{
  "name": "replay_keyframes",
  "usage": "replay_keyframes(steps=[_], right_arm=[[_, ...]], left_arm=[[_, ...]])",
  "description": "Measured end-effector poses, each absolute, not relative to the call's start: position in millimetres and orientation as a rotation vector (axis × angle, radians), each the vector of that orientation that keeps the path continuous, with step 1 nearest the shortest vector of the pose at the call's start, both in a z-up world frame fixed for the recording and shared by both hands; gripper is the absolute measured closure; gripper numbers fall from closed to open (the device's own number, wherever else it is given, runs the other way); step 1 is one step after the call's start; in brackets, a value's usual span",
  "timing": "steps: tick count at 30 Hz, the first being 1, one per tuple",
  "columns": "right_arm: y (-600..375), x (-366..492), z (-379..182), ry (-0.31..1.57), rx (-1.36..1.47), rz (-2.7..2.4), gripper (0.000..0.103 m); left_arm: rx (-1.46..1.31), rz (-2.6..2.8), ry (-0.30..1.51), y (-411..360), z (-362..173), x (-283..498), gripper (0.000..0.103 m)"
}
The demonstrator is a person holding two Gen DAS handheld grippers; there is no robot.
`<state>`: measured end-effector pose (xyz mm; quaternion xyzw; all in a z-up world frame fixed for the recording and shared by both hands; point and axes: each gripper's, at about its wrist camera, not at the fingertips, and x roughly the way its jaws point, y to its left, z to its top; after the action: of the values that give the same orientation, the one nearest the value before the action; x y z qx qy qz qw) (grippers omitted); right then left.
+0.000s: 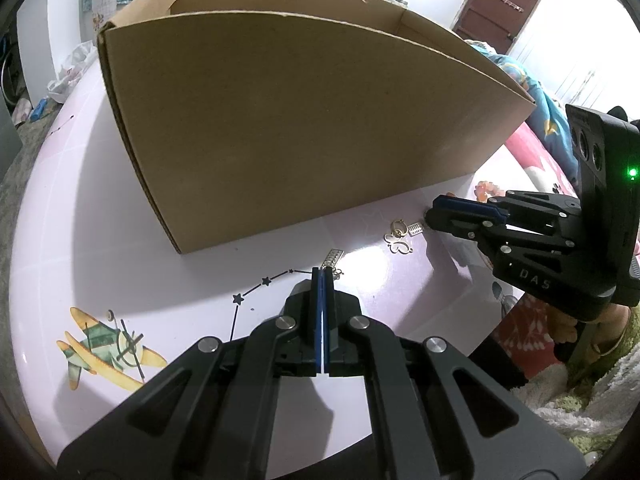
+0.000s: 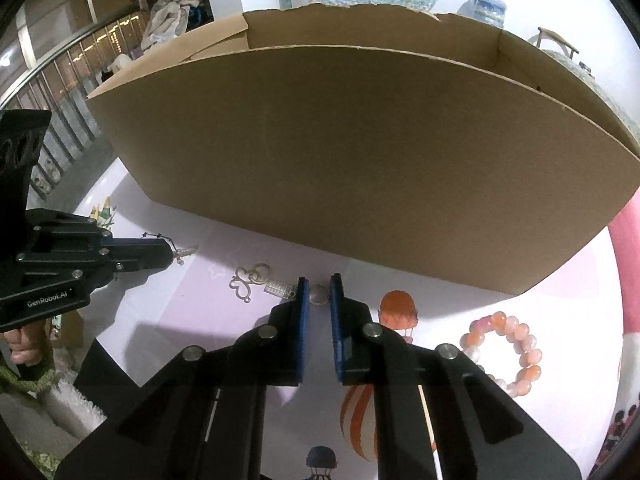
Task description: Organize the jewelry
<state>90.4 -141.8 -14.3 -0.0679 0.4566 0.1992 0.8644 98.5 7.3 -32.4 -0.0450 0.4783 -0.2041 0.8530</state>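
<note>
A large open cardboard box (image 1: 288, 120) stands on the pale printed table (image 1: 120, 248); it also fills the right wrist view (image 2: 360, 160). My left gripper (image 1: 323, 274) is shut on a small silver charm piece (image 1: 333, 258) lying on the table by the box; it also shows in the right wrist view (image 2: 170, 254). A gold butterfly keychain (image 1: 398, 240) with a small silver abacus charm (image 2: 278, 290) lies between the grippers. My right gripper (image 2: 319, 282) is open, its fingertips either side of a small round silver piece (image 2: 319, 294). A pink bead bracelet (image 2: 508, 354) lies to its right.
The table edge drops off close to both grippers, with a fluffy green and white rug (image 1: 580, 400) below. A bed with blue and pink bedding (image 1: 540, 120) lies beyond the box. Cartoon prints decorate the tabletop.
</note>
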Motion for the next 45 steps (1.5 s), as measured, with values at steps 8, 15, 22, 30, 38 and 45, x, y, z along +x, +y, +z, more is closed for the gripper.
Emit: replay_keyframes(steps=[8,15,22,30,38,45], right_arm=[[-143,83,-9,0.936,-0.145,0.407,0.092],[-145,74,0,0.912,-0.136,0.399,0.092],[-151,57,21,0.858,-0.124,0.402,0.092],[-162,34,81,0.722,-0.070,0.483,0.092],[-169,60,135,0.557,-0.028,0.536,0.092],[-169,130,118,0.646,0.000,0.505,0.092]], left_arm=[[-0.088,-0.429,1.004,9,-32,98,0.103],[-0.076,-0.436,0.982,8,-23,92,0.103],[-0.075,-0.448,0.925,12,3,77,0.103],[-0.109,-0.529,0.801,14,66,55,0.103],[-0.084,-0.587,0.614,8,128,73,0.103],[-0.022,-0.482,0.701,-2,105,139,0.103]])
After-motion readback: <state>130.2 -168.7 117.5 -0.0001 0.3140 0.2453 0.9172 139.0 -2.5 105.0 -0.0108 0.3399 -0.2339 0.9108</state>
